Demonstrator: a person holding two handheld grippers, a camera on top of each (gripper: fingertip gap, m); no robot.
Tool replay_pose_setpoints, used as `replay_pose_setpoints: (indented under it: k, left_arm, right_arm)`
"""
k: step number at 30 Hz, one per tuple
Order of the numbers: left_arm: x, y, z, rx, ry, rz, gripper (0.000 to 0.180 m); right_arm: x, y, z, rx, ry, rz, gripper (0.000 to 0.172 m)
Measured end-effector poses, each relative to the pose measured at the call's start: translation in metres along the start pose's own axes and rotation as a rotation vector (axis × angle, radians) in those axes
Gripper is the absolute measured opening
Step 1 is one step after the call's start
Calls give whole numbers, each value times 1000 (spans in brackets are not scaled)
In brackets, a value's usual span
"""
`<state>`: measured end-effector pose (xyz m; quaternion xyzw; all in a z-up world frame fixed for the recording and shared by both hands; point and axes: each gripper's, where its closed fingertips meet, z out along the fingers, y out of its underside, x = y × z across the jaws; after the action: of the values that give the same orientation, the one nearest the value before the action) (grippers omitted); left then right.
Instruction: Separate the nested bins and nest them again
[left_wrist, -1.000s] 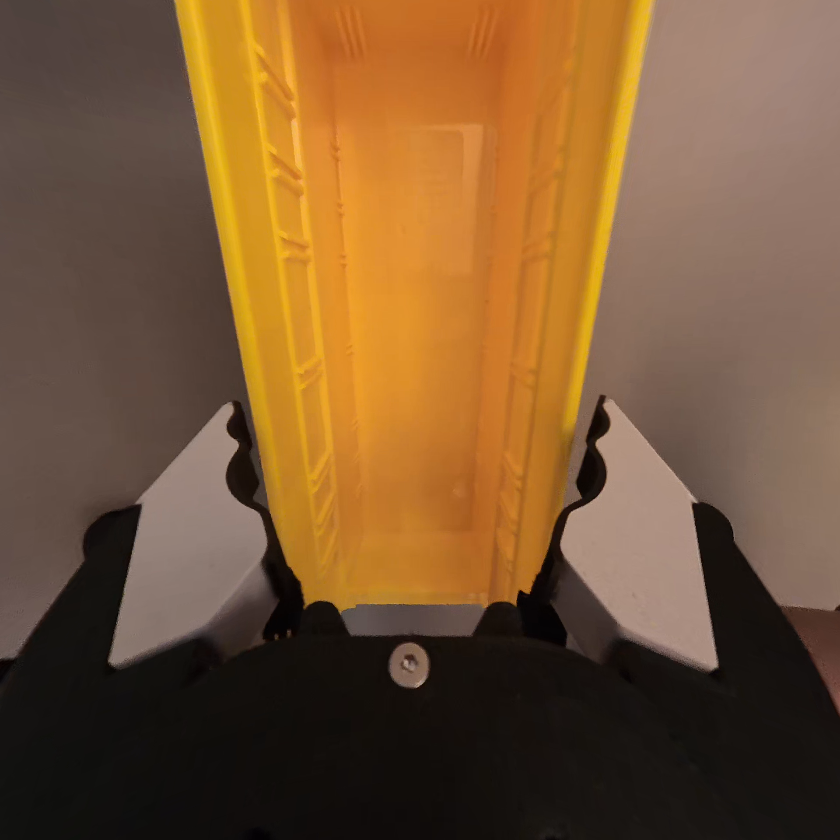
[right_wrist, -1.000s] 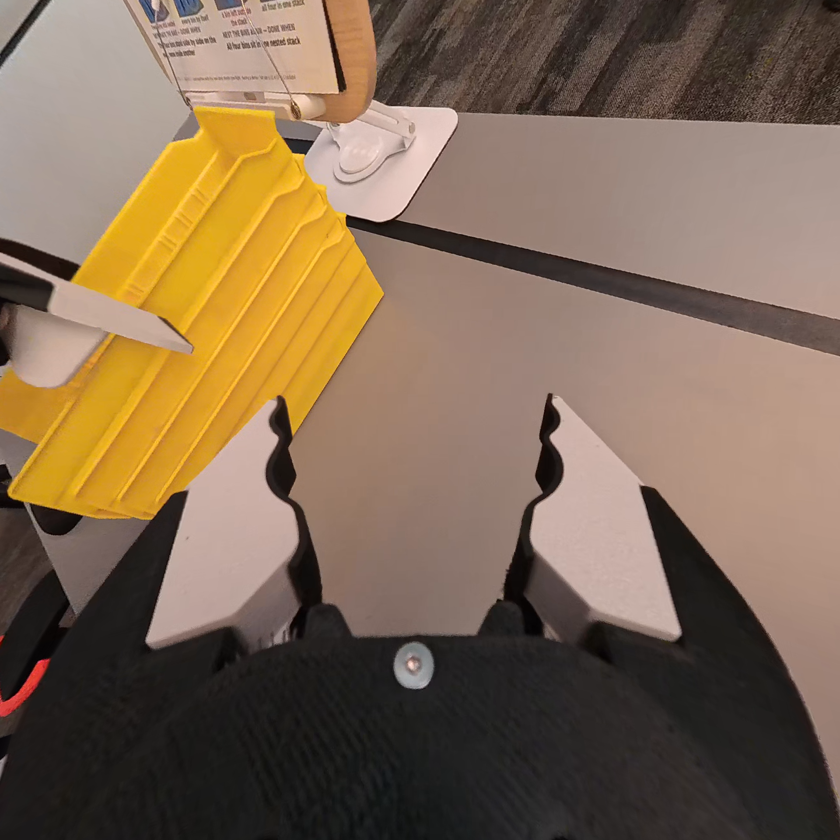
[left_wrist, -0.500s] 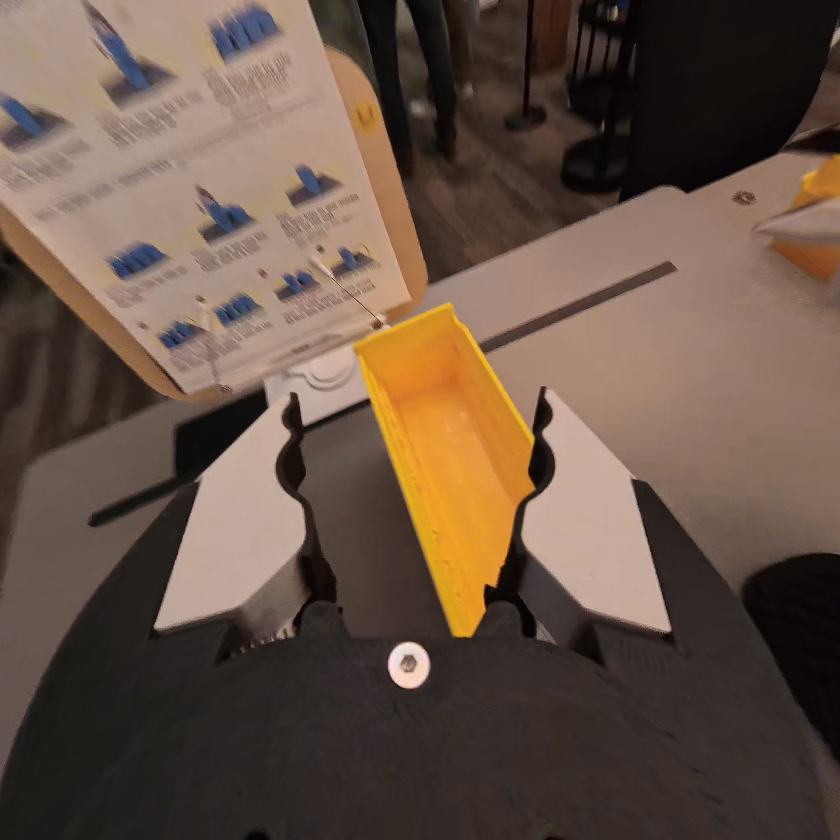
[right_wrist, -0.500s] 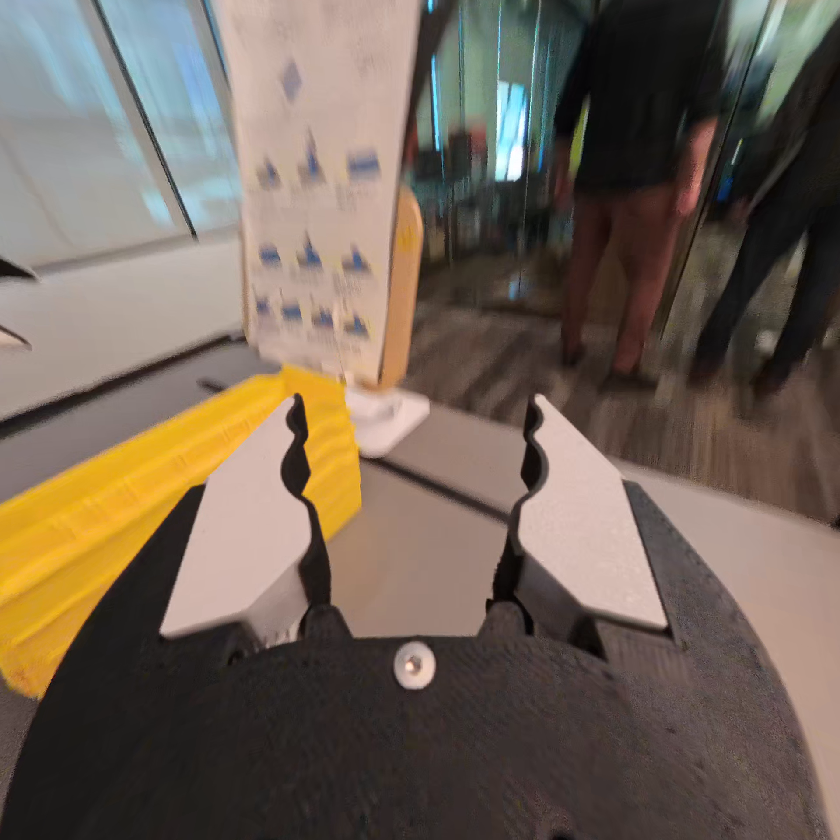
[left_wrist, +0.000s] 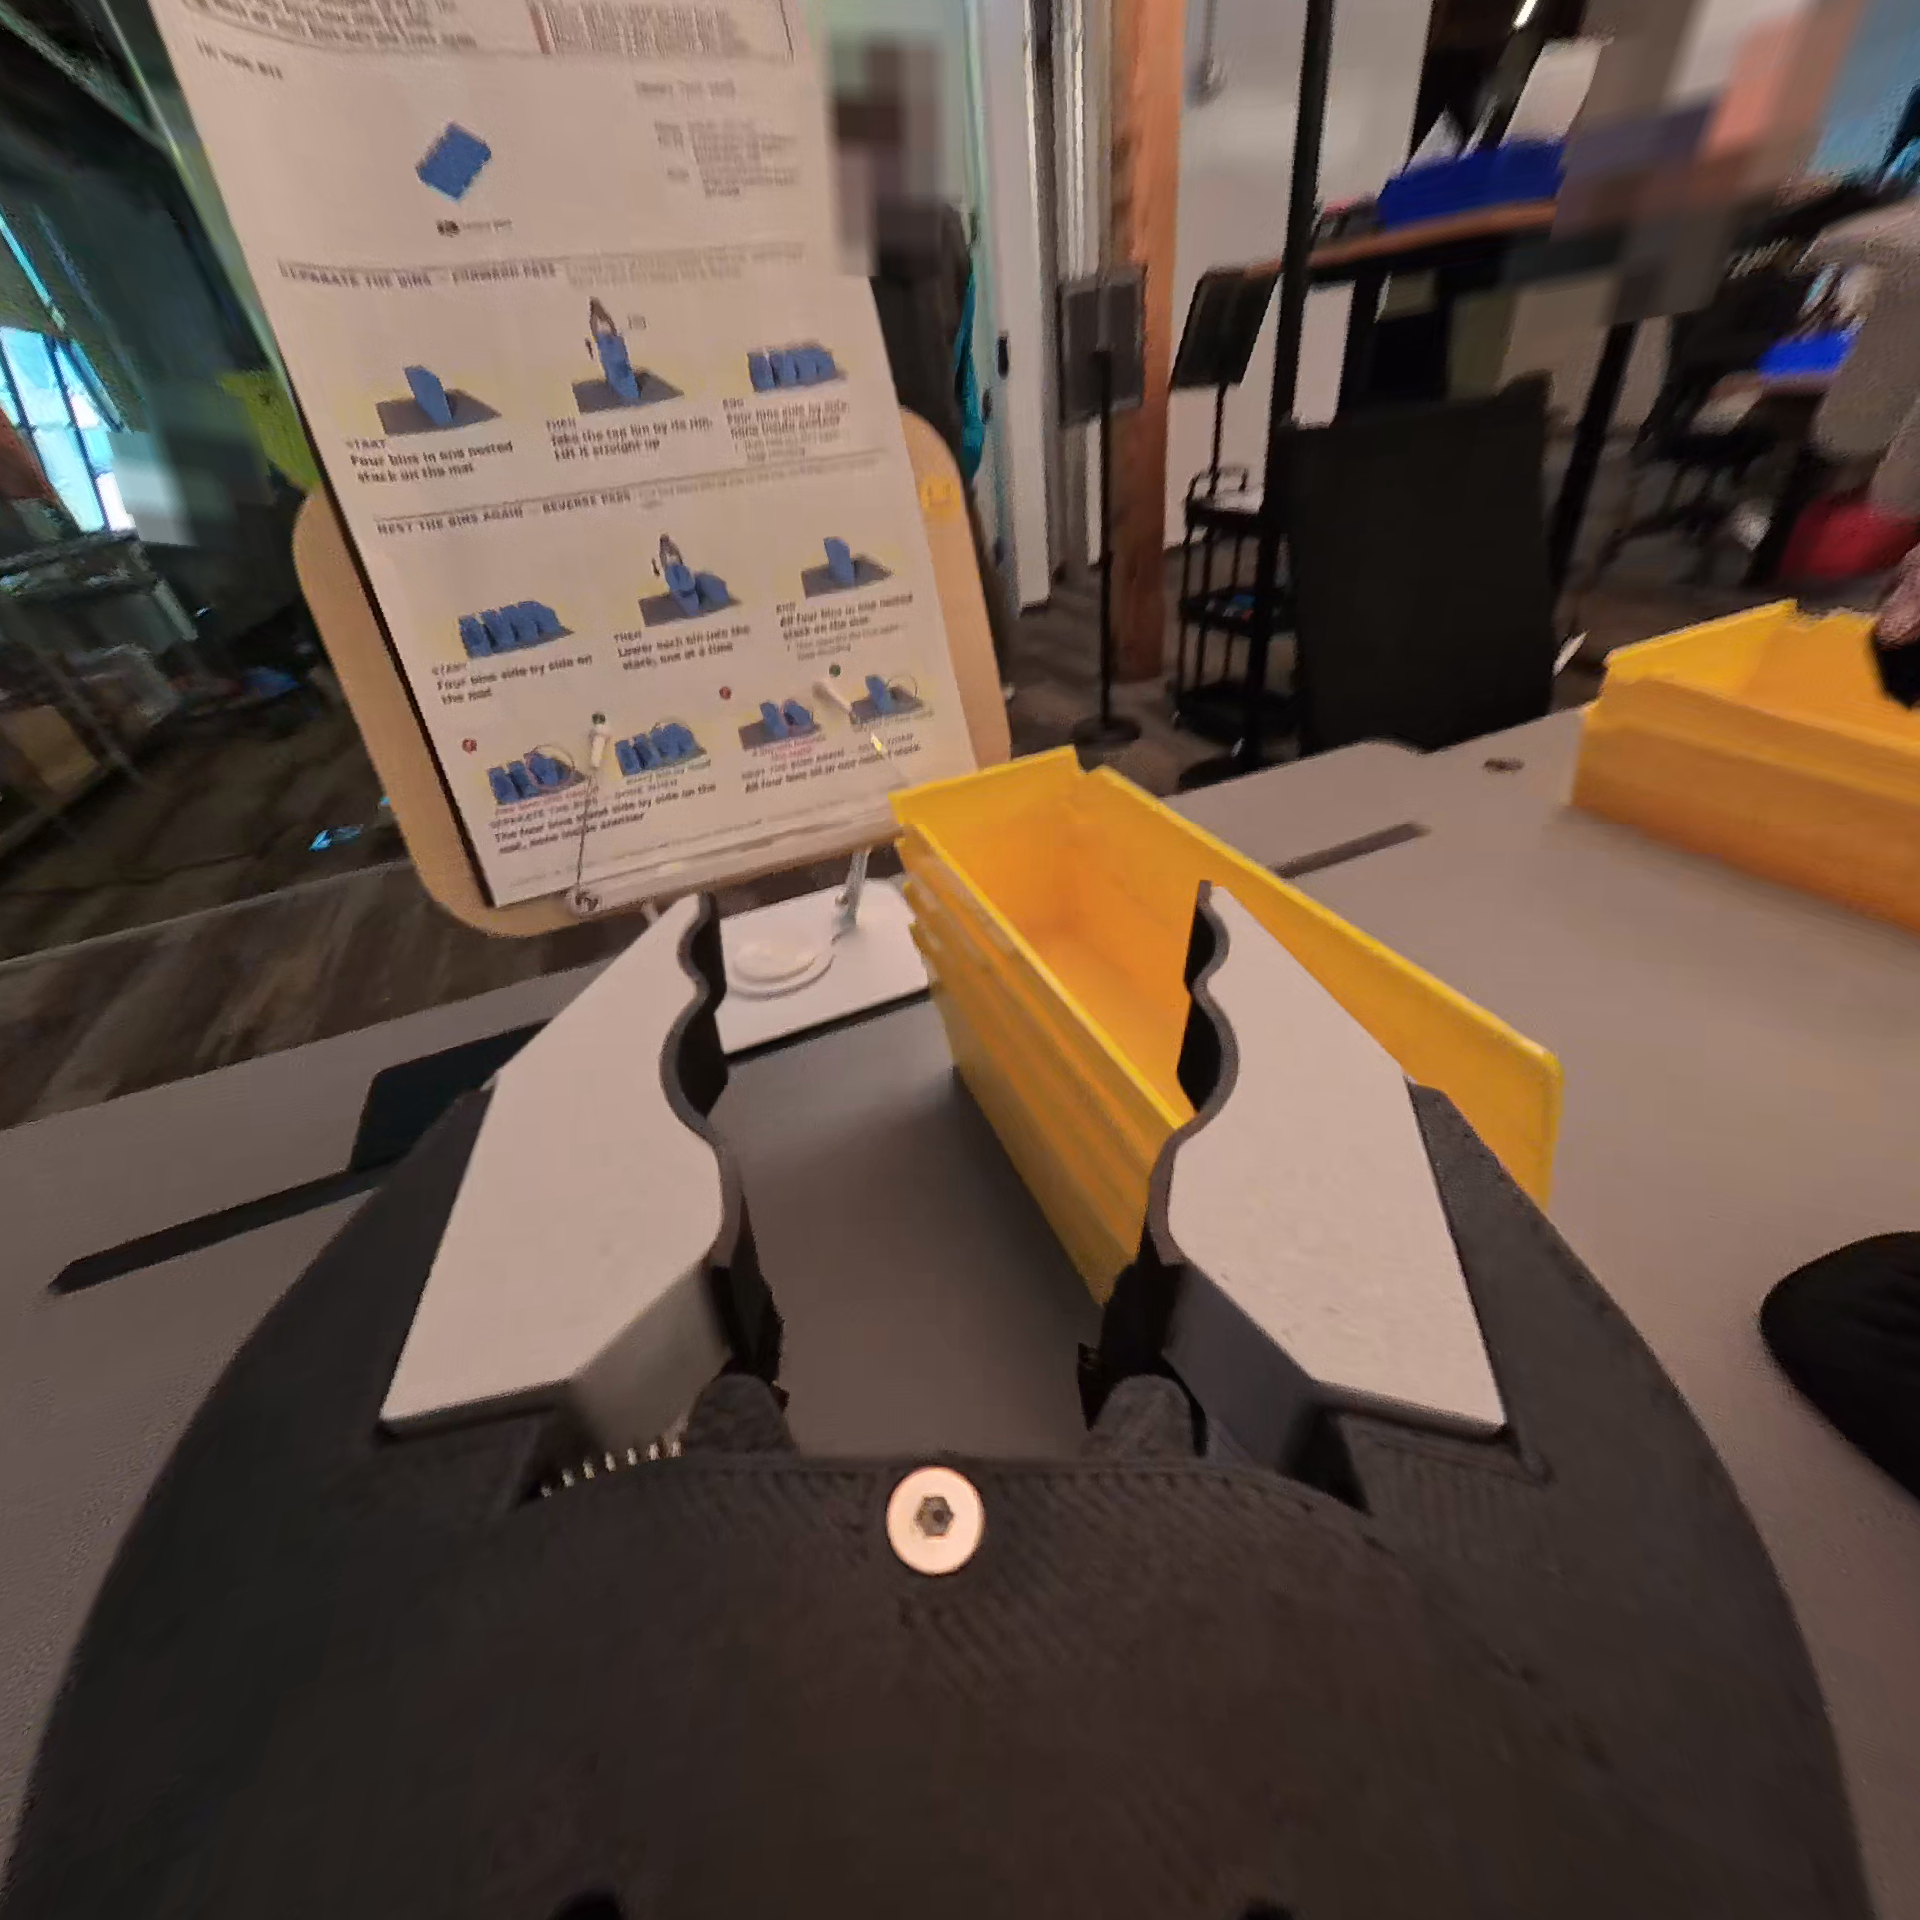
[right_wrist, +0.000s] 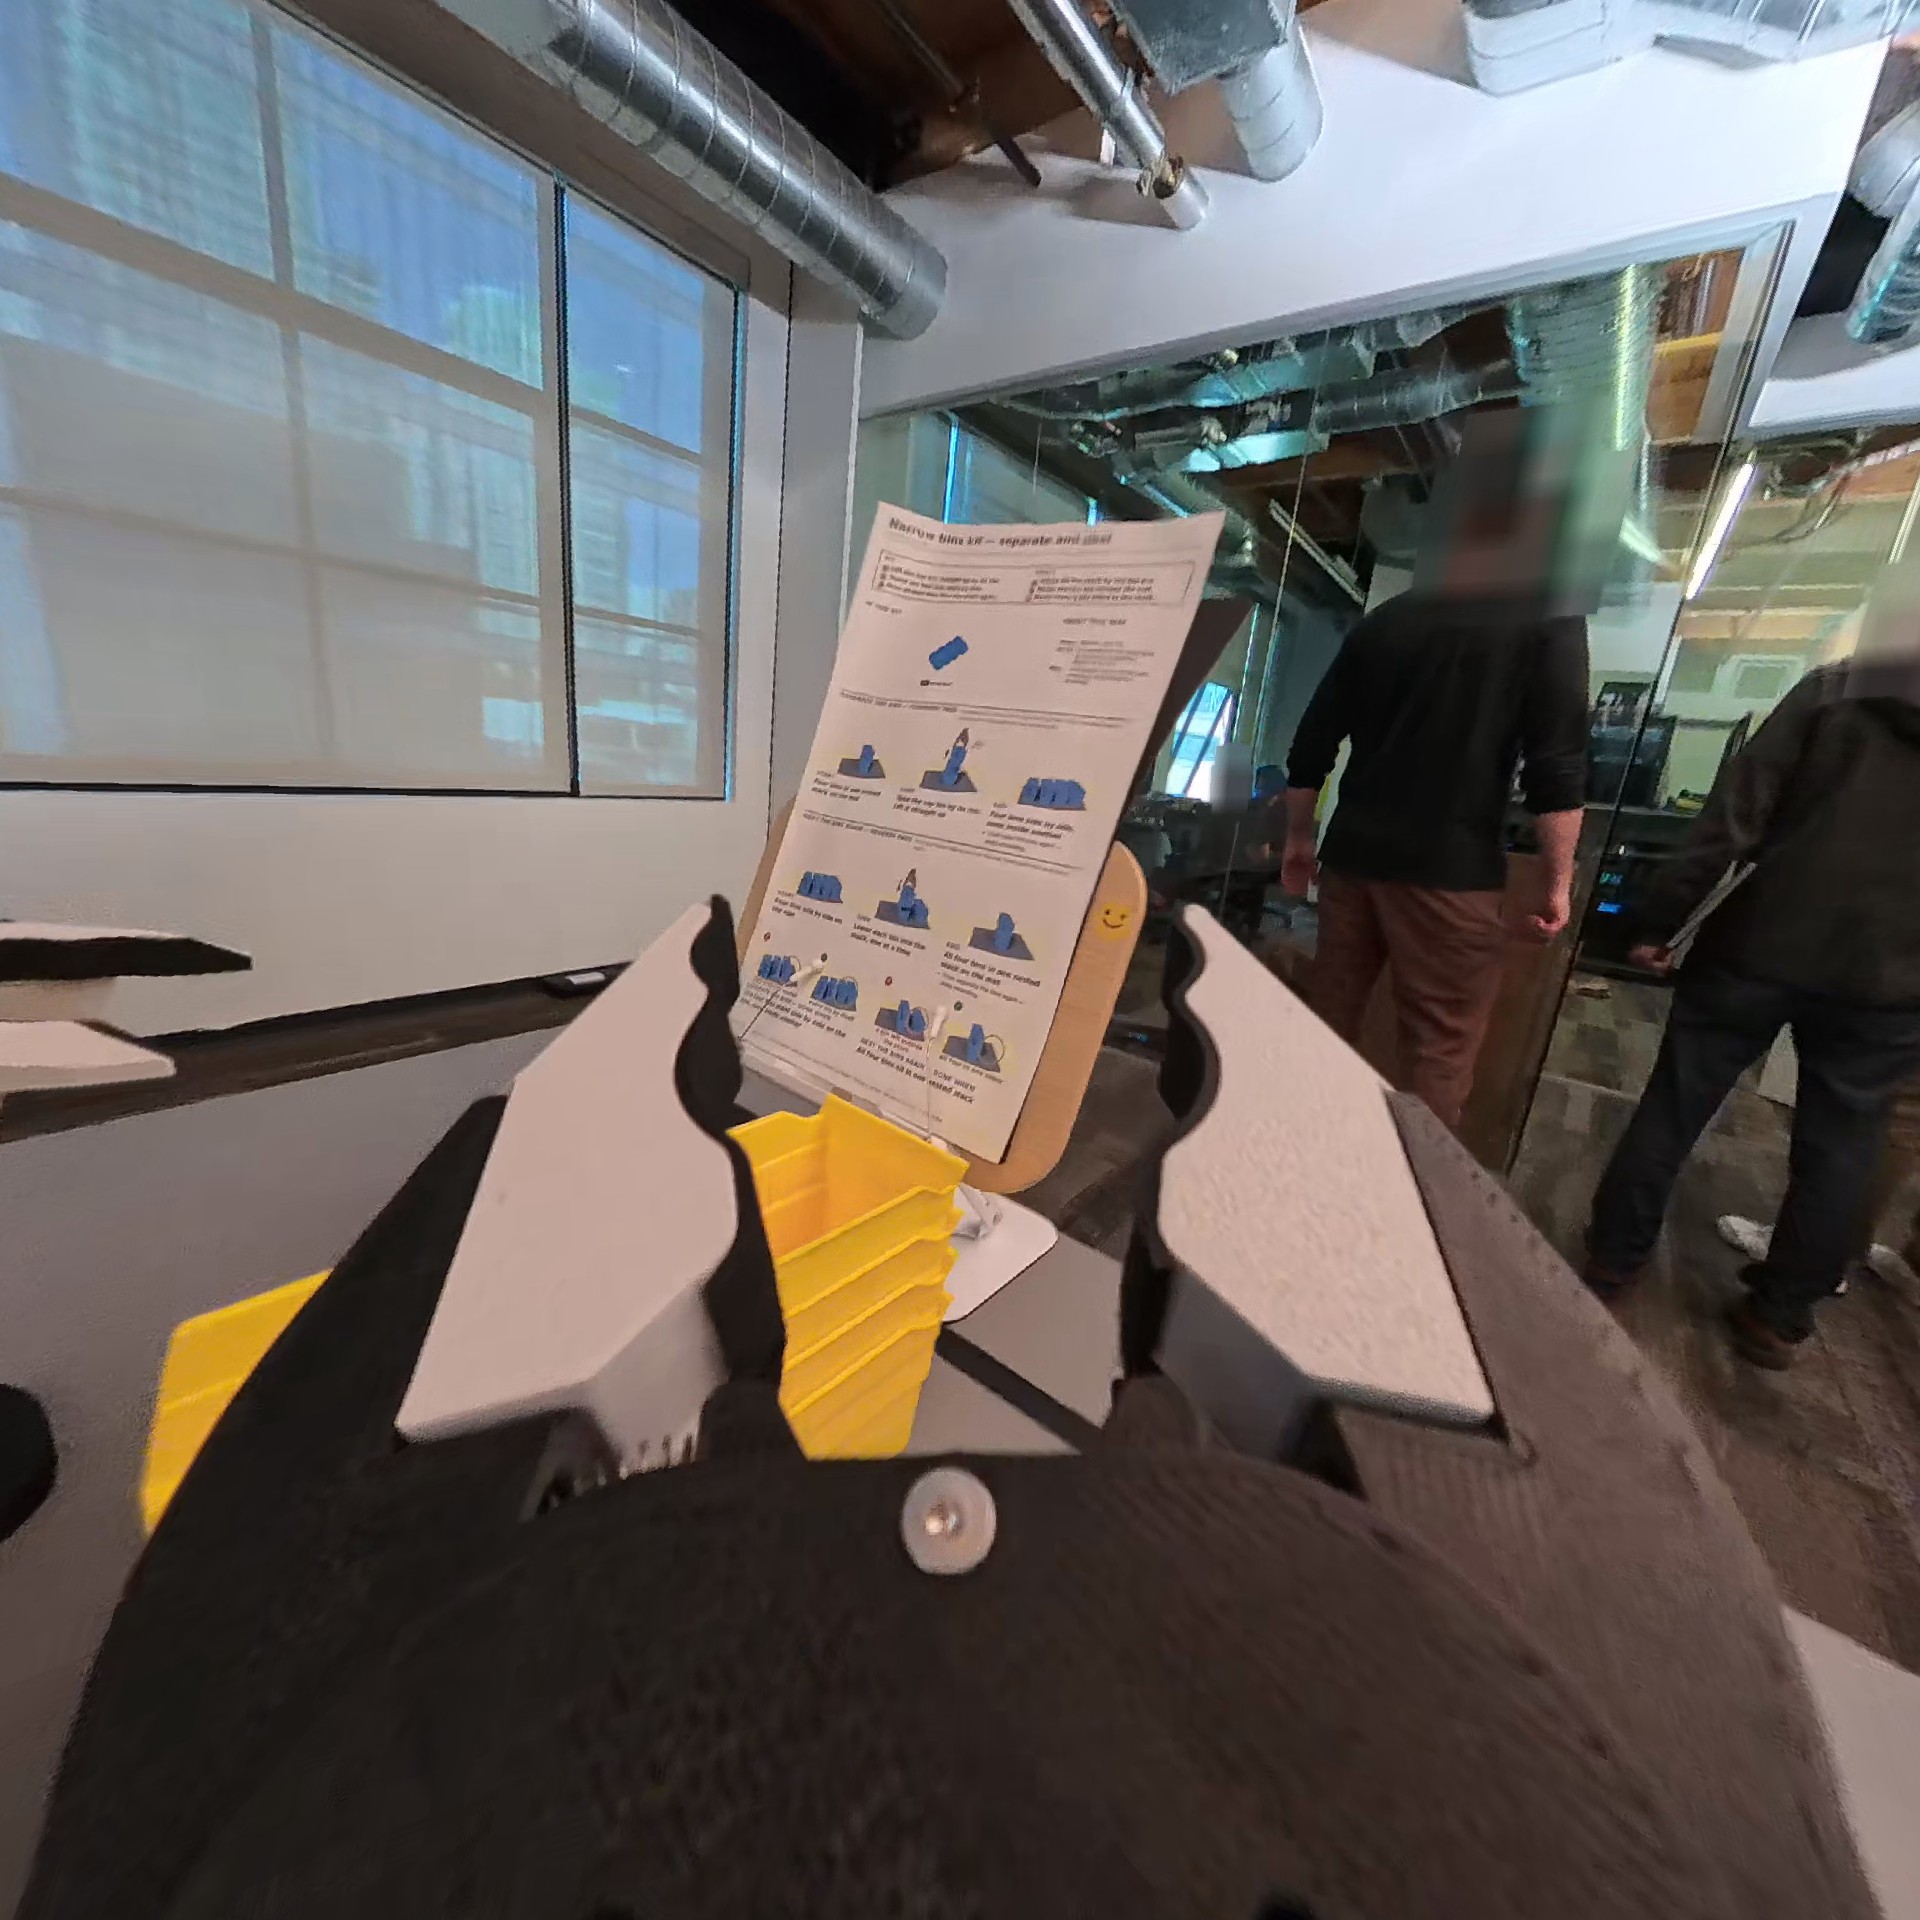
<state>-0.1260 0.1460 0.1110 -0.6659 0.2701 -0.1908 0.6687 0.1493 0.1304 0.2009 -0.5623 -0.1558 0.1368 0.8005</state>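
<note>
Fingers (left_wrist: 1299, 1143) off nested bins (left_wrist: 1060, 997), both grippers narrower, raised

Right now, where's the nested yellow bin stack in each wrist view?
Left wrist view: nested yellow bin stack sits centre-right on the grey table, partly behind the left gripper's right finger.
Right wrist view: it shows low centre-left, partly behind the right gripper's left finger.
Shared landmark: the instruction sheet on its stand, just behind the stack.
</note>
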Motion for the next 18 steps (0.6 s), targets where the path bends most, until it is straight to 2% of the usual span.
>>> replay_pose_setpoints:
  k: [2,5,10,12,15,18]
  left_arm:
    - [-3,-14,-2,91,63,-33,86]
    - [-7,-53,-2,245,149,-32,86]
    - [-29,-112,15,329,189,50,85]
    - [-34,-125,19,348,222,69,85]
    - [-54,-120,26,352,192,99,80]
    - [-79,-90,39,318,129,119,78]
  right_arm:
    - [-7,3,4,-32,-3,43,80]
    - [-17,12,11,-95,-9,66,77]
    - [-22,38,19,-254,42,3,79]
    - [-27,50,23,-317,39,-4,81]
    - [-54,71,29,-424,-55,65,88]
    - [-78,84,36,-484,-88,72,90]
